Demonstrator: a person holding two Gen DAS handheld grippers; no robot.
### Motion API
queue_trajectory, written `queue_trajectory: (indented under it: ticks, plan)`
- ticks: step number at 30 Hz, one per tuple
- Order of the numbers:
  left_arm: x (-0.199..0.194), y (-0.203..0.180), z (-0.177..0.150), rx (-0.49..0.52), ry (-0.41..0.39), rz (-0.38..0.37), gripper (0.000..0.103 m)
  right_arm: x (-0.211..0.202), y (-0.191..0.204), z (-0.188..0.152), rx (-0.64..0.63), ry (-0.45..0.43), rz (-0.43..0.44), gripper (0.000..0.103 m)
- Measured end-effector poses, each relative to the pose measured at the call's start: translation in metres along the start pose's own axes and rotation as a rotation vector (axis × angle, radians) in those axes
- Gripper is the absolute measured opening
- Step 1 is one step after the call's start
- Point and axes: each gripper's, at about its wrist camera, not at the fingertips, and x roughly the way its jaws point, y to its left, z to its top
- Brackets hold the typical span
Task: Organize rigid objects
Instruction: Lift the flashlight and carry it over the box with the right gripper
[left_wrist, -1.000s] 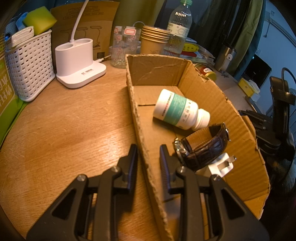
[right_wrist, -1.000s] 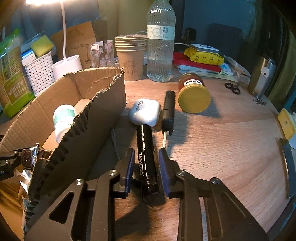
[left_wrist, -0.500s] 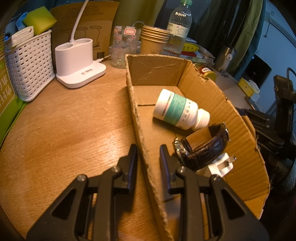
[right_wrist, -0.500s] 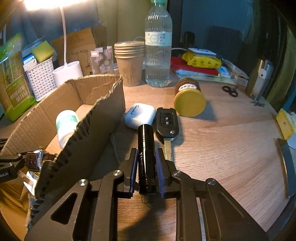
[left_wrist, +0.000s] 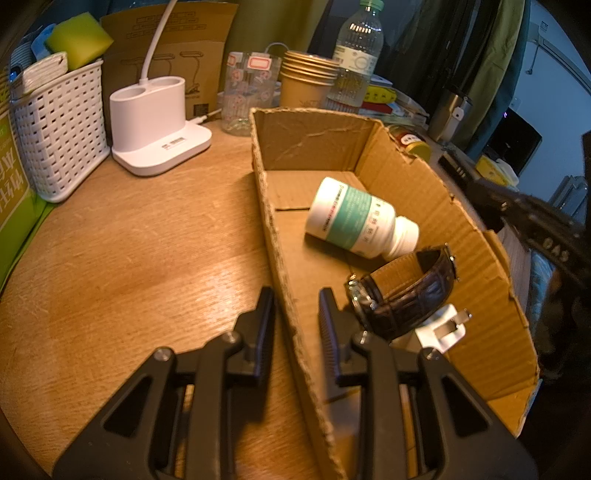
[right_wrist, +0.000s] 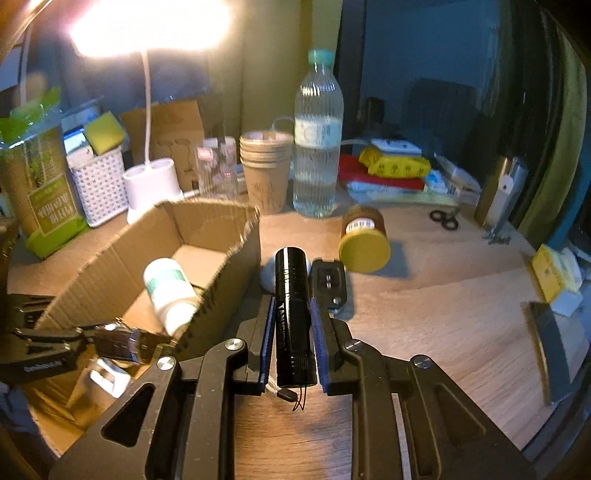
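An open cardboard box lies on the wooden table. It holds a white pill bottle, a dark leather watch and a white plug. My left gripper straddles the box's left wall, jaws a little apart, not clamped. My right gripper is shut on a black flashlight and holds it raised above the table, right of the box. A white earbud case and a black car key lie just beyond it.
A yellow-lidded jar lies on its side. A water bottle, paper cups, a white lamp base and a white basket stand at the back. Scissors lie far right.
My right gripper closed on the flashlight and lifted it off the table. The left gripper has stayed at the box wall.
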Motion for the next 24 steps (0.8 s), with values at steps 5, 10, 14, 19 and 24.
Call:
queue_trajectory:
  ticks: [5, 10, 14, 19, 24]
  plan:
    - [0.0, 0.0, 0.0, 0.0, 0.0, 0.0, 0.026, -0.021, 0.007, 0.009, -0.015, -0.057, -0.001, 0.021]
    - [0.0, 0.0, 0.0, 0.0, 0.0, 0.0, 0.026, -0.042, 0.014, 0.02, -0.031, -0.114, 0.005, 0.021]
    - [0.0, 0.0, 0.0, 0.0, 0.0, 0.0, 0.026, -0.053, 0.02, 0.027, -0.041, -0.148, 0.01, 0.021]
    - [0.0, 0.0, 0.0, 0.0, 0.0, 0.0, 0.026, -0.07, 0.027, 0.036, -0.052, -0.201, 0.025, 0.021]
    - [0.0, 0.0, 0.0, 0.0, 0.0, 0.0, 0.026, -0.084, 0.037, 0.045, -0.068, -0.25, 0.041, 0.021]
